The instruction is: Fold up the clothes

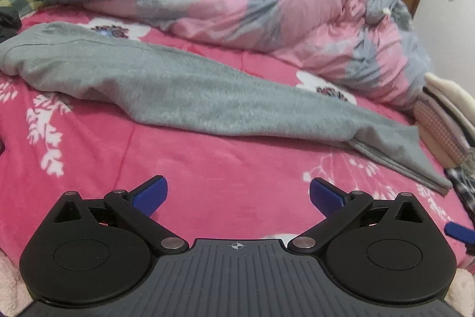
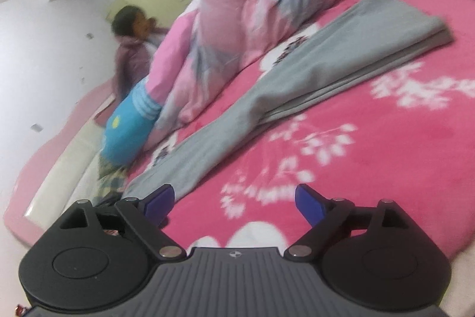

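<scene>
Grey trousers (image 1: 190, 97), doubled lengthwise, are laid on the pink bed (image 1: 207, 180), long axis crosswise ahead of left tongs (image 1: 237, 198) and right tongs (image 2: 234, 202), both spread, empty; nearer hand undetermined.

trousers (image 1: 184, 97) on bed (image 1: 207, 168), quilt (image 1: 297, 28) behind

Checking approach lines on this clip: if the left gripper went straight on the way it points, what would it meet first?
Probably the pink bedspread, then the grey garment lying across it. The left gripper is open and holds nothing; depth is unclear.
</scene>
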Demonstrator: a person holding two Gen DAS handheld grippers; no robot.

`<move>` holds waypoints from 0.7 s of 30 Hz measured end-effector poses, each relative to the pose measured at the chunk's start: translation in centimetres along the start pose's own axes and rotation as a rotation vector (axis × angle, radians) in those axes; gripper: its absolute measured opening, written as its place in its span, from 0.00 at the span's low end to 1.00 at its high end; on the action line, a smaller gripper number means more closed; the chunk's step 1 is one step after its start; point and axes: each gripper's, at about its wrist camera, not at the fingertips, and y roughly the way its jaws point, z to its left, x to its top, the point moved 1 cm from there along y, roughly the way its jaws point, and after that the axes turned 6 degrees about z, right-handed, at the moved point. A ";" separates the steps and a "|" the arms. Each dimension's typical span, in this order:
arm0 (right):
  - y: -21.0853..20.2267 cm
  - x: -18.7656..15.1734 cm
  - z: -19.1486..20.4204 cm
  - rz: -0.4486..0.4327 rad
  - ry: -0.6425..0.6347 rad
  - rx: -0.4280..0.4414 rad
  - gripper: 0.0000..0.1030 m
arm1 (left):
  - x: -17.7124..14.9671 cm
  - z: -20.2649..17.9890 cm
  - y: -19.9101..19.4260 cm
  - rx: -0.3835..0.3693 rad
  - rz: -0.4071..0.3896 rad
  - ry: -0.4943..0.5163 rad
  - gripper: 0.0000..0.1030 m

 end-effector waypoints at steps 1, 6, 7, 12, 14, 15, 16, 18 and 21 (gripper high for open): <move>0.8 0.1 0.2 0.011 -0.004 0.022 0.88 | -0.3 0.4 0.1 -0.004 -0.014 -0.011 1.00; 6.5 1.5 0.7 0.063 0.022 0.097 0.85 | -0.3 1.4 1.2 0.007 -0.040 -0.032 1.00; 7.9 1.9 0.8 0.073 0.030 0.109 0.83 | -0.1 1.6 1.4 0.012 -0.053 -0.036 1.00; 15.6 4.1 0.3 0.156 0.129 0.169 0.68 | 0.9 3.1 2.2 0.035 -0.115 -0.067 0.94; 18.5 4.5 0.3 0.200 0.159 0.159 0.64 | 1.1 3.7 2.7 0.031 -0.120 -0.083 0.87; 19.7 4.6 0.4 0.212 0.160 0.141 0.63 | 1.2 4.0 3.0 0.030 -0.122 -0.092 0.79; 20.8 4.6 0.5 0.223 0.161 0.124 0.59 | 1.4 4.3 3.2 0.028 -0.124 -0.100 0.74; 21.8 4.8 1.1 0.208 0.136 0.116 0.59 | 1.6 5.0 3.8 0.024 -0.129 -0.117 0.69; 22.9 4.9 1.5 0.194 0.120 0.105 0.56 | 2.0 5.8 4.5 0.020 -0.137 -0.142 0.67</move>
